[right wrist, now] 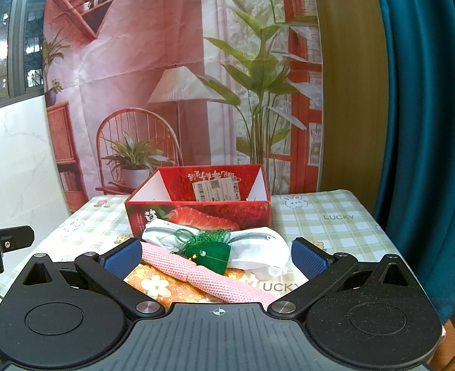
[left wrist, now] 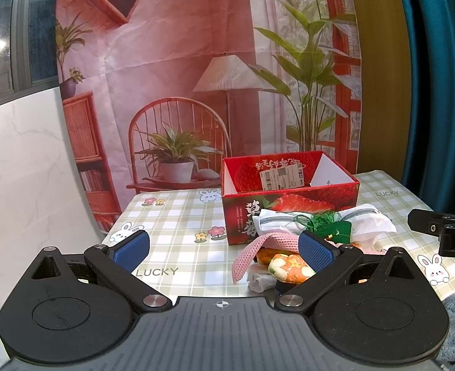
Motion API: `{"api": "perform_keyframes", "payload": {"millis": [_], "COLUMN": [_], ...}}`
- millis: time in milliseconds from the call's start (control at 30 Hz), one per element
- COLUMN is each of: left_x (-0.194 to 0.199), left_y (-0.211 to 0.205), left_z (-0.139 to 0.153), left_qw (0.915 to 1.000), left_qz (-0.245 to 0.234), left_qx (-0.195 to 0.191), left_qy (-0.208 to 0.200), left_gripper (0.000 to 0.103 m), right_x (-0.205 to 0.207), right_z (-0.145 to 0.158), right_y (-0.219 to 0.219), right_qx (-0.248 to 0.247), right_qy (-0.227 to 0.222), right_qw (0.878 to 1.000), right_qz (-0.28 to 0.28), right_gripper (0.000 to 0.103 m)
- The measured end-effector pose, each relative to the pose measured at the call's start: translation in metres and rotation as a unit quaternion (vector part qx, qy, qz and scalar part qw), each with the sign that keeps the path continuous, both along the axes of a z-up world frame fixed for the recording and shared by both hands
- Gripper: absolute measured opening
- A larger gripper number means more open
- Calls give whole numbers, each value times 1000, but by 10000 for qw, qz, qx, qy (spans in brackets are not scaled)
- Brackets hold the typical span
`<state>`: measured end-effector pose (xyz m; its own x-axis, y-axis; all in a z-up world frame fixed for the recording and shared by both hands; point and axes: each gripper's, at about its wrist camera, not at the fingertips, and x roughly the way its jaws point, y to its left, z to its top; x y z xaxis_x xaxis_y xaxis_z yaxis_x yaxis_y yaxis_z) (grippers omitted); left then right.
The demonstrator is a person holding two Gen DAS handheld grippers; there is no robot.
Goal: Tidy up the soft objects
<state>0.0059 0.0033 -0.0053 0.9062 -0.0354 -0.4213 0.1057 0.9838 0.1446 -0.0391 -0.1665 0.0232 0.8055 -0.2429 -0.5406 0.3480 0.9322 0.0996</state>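
A green checked tablecloth (right wrist: 335,225) covers your table before a printed room backdrop (left wrist: 171,71), with a red strawberry box (right wrist: 196,213) standing open. Your left gripper (left wrist: 224,252) and right gripper (right wrist: 215,256) both hover spread wide, empty, near the pile of soft objects (right wrist: 208,259) just before the box.

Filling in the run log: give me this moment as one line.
left gripper: open, empty | right gripper: open, over soft pile | strawberry box: holds no soft items | nothing moved yet

One strawberry box (right wrist: 196,213), one pink knitted cloth (right wrist: 208,275), one green pouch (right wrist: 210,255), one white bag (right wrist: 258,247).
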Motion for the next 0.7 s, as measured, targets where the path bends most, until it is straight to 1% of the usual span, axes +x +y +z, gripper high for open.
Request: {"api": "perform_keyframes", "payload": {"millis": [433,700], "left_x": [-1,0], "left_y": [-1,1], "left_z": [-1,0], "left_qw": [10000,9999], "left_qz": [0,4], "left_qx": [-2,-69], "left_qy": [16,99], "left_gripper": [103,103], "right_x": [0,-2], "right_z": [0,-5], "right_y": [-1,0], "right_qx": [13,44], "right_qy": [6,-19], "right_qw": [10000,10000], "right_qz": [-2,-32], "right_gripper": [103,103]}}
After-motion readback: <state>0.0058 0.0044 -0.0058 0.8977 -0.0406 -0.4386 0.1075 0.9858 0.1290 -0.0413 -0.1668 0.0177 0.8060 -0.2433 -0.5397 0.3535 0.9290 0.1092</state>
